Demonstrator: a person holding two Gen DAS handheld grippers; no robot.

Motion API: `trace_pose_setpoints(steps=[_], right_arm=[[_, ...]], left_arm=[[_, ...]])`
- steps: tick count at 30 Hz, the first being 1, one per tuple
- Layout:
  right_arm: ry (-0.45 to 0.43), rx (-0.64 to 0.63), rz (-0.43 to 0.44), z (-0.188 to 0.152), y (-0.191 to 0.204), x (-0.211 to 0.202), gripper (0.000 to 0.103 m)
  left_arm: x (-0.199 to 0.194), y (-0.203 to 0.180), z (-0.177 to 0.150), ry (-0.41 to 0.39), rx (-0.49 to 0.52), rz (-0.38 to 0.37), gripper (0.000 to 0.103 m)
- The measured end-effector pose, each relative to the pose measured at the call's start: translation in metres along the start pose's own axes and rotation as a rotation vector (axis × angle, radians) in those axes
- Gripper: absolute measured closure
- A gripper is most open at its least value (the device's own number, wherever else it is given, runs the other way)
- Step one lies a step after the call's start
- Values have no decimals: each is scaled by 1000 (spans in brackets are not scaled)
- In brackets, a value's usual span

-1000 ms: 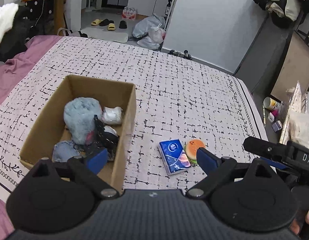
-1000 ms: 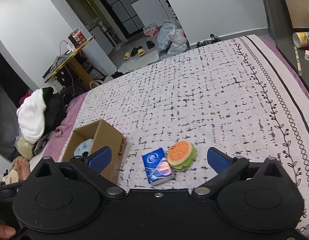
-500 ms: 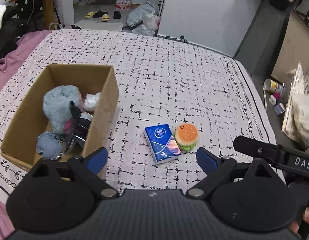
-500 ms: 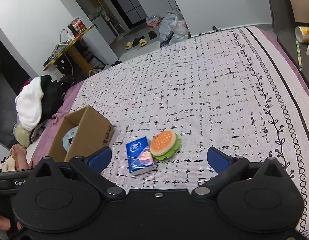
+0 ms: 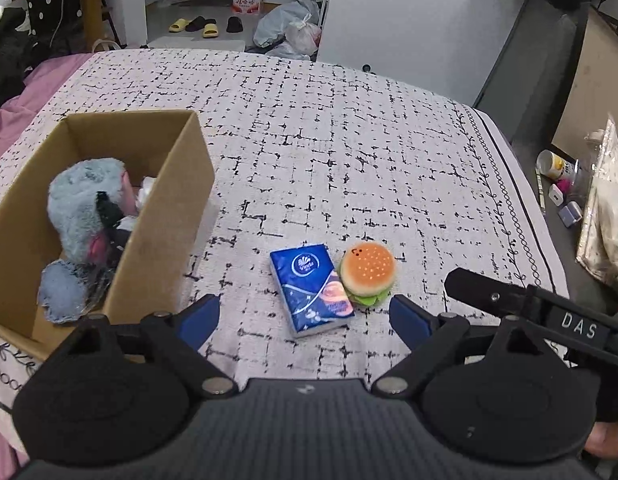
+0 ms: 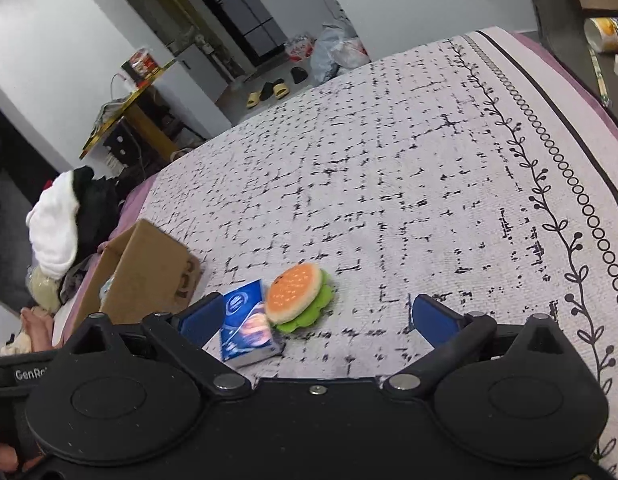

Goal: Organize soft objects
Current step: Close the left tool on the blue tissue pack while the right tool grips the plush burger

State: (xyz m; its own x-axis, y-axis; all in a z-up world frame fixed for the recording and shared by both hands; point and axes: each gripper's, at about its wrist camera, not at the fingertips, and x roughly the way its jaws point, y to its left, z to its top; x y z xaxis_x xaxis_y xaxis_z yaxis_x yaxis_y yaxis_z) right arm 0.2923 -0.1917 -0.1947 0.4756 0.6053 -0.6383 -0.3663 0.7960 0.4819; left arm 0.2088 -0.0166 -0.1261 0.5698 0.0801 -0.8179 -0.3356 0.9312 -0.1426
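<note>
1. Tissue pack (image 5: 312, 291) and burger plush (image 5: 368, 273) lie touching on the bed (image 5: 349, 152), just beside the cardboard box (image 5: 165, 216), which already holds a grey plush (image 5: 85, 204).
2. Left gripper (image 5: 303, 316) hangs over the pack, its fingers (image 5: 405, 320) wide and closing a little, with nothing between them yet; lower it squarely so they straddle the pack alone.
3. Right gripper (image 6: 315, 320) has its fingers wide and empty; aim it at the burger, clear of the pack.
4. Squeeze gently, since both things probably deform, then lift clear of the box wall.
</note>
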Motion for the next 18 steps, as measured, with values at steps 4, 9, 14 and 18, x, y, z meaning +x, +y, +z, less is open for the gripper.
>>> trace_pose_setpoints(steps=[4,9,14,18], right_arm=[[8,50,27,4,-11,9,8],[6,85,70,7,-18,17,14],[64,64,95,4,-12,35,24],[92,51,103,2,-9,43,25]], left_arm=[[14,-6,-1,3,10,-7,14],[35,-11,-5,15,21,-17,18],[57,-9,-10,41,0,-10,25],[67,-5,-12,51,-17,-1,31]])
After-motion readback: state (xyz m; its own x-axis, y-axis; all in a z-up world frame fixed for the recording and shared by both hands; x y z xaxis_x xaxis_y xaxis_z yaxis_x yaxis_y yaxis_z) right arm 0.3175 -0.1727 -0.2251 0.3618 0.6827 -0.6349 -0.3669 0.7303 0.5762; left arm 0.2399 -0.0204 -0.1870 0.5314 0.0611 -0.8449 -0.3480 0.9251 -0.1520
